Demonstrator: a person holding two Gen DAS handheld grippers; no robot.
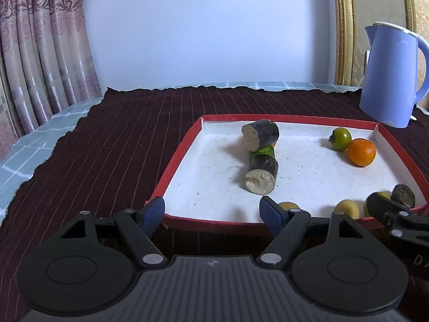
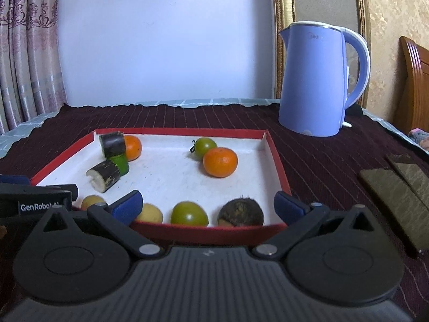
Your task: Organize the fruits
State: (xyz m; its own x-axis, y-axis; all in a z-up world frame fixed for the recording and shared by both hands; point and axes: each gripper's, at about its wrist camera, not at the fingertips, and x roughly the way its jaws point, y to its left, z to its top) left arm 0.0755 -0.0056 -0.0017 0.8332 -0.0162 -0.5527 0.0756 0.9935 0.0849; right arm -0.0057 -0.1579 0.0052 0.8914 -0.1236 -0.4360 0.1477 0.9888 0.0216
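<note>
A red-rimmed white tray [image 1: 175, 162] [image 2: 277, 162] lies on a dark cloth and holds the fruit. Two dark sugarcane pieces [image 1: 261, 175] [image 2: 106, 178] sit toward its left with a green piece [image 2: 120, 163] between them. A green tomato [image 1: 340, 138] [image 2: 205, 147] touches an orange [image 1: 361, 152] [image 2: 219, 162]. A second orange [image 2: 133, 147] lies behind the far cane. Along the near rim sit yellow fruits [image 2: 151, 213], a green fruit [image 2: 189, 213] and a dark brown one [image 2: 240, 213]. My left gripper [image 1: 211, 212] hangs open at the near left corner. My right gripper [image 2: 209, 209] hangs open at the near right edge, holding nothing.
A blue electric kettle [image 1: 388, 80] [image 2: 313, 80] stands on the cloth behind the tray's right corner. Two dark flat slabs [image 2: 396, 196] lie on the cloth right of the tray. A curtain hangs at the left and a white wall is behind the table.
</note>
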